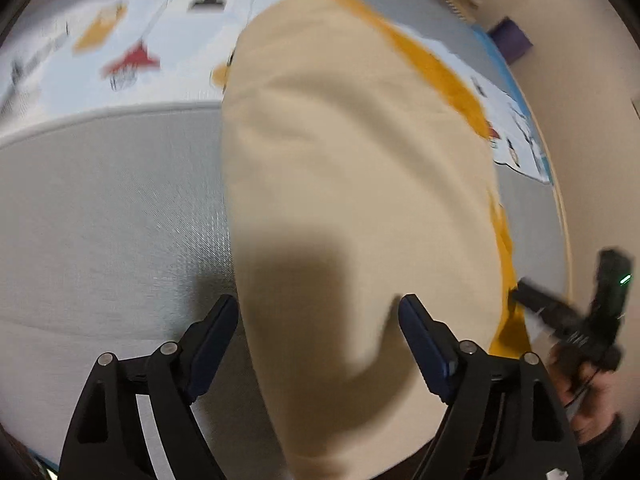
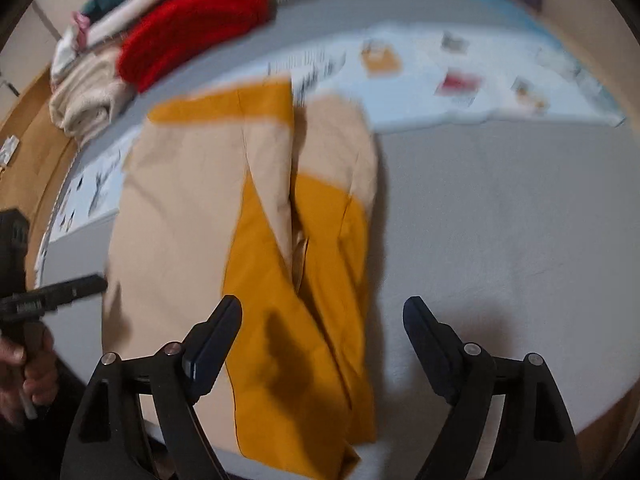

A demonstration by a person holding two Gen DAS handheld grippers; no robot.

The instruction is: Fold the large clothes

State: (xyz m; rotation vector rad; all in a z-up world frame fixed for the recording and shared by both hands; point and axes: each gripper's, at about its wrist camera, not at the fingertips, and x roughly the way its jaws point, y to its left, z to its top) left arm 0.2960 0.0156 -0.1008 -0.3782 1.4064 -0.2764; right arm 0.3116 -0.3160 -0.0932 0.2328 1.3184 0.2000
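so far the beige-and-mustard garment lies partly folded lengthwise on the grey mattress, left gripper and right gripper both spread and empty, further folds left.

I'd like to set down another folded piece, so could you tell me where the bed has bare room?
Bare grey mattress lies right of the beige-and-mustard garment, below the printed sheet. A second patch lies left of the garment. The far left corner is crowded with piled clothes.

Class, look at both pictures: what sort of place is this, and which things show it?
Probably a bedroom at home: a grey mattress serves as the folding surface, folded clothes are piled at its far end, and a printed sheet lies across it.
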